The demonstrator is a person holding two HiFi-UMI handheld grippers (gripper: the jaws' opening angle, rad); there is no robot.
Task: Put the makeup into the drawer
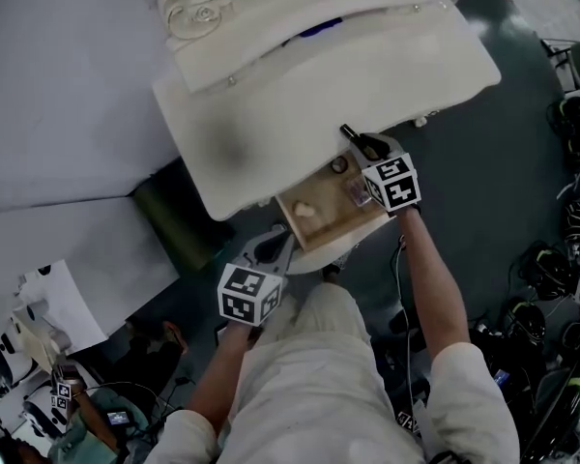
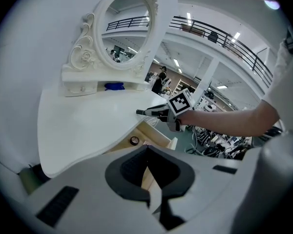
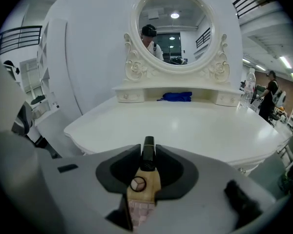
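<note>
The wooden drawer [image 1: 321, 228] stands pulled out under the white vanity table [image 1: 367, 75]. In it lie a round compact [image 1: 338, 165], a pinkish palette [image 1: 356, 192] and a small pale item [image 1: 304, 209]. My right gripper [image 1: 363, 149] is over the drawer's right end by the table edge, shut on a slim black makeup tube [image 3: 147, 156] that juts past its tips [image 1: 351, 134]. The compact [image 3: 137, 183] and palette [image 3: 138, 209] show below its jaws. My left gripper [image 1: 274, 249] hangs shut and empty at the drawer's front left corner, also seen as [image 2: 149, 173] facing the drawer [image 2: 158, 134].
An ornate oval mirror [image 3: 175, 30] with small shelf drawers stands at the table's back, a blue item [image 3: 175, 96] lying under it. A dark green bin [image 1: 177, 222] sits beside the table's left leg. Cables and equipment [image 1: 561, 288] crowd the floor on the right.
</note>
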